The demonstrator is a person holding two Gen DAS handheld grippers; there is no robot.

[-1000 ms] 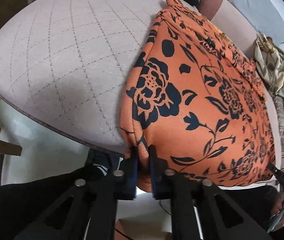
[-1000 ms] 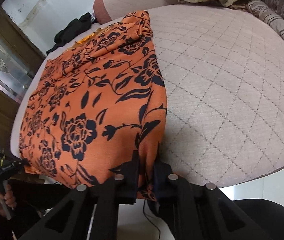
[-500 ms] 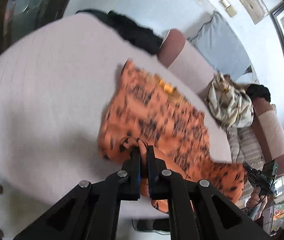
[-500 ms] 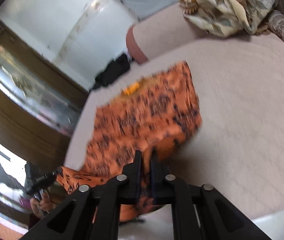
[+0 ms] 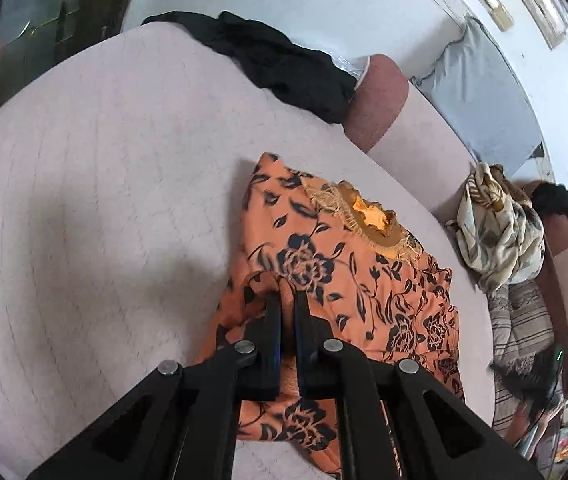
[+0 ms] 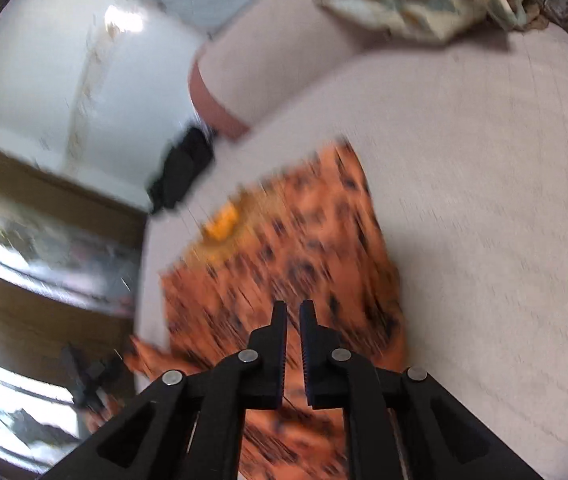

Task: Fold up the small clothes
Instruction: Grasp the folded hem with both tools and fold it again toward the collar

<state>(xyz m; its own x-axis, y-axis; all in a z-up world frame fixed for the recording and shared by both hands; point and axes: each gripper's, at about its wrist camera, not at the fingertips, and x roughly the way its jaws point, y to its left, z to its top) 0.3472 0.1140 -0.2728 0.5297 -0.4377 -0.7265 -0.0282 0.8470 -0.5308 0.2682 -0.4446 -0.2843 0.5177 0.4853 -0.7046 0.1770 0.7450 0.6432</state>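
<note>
Left tool (image 5: 287,294) is pinched tight on the orange garment (image 5: 384,300): a ridge of the flowered cloth sits between its two fingers, and more of it bunches up around them. From that point the fabric falls away beneath the tool and over the front edge of the sofa (image 5: 104,200). The rest of the garment lies on the pale quilted seat, with its gold fringed neckline at the far end, close to the bolster (image 5: 380,108). My right tool (image 6: 293,306) is over the near part of the same garment (image 6: 304,240), and its jaws are opening. I can see a slim gap between the ribbed pads with orange showing through it. That view is badly smeared, so I cannot tell whether any cloth lies in the gap or only beneath it. In the right view the garment runs from under the tool up toward the bolster (image 6: 244,80), and one corner hangs off the seat's edge at the lower left. A heap of black clothing (image 5: 284,68) lies at the far end of the seat, well apart from the orange piece. A crumpled cream patterned cloth (image 5: 496,232) sits off to the right, beside a striped one (image 5: 520,320).
</note>
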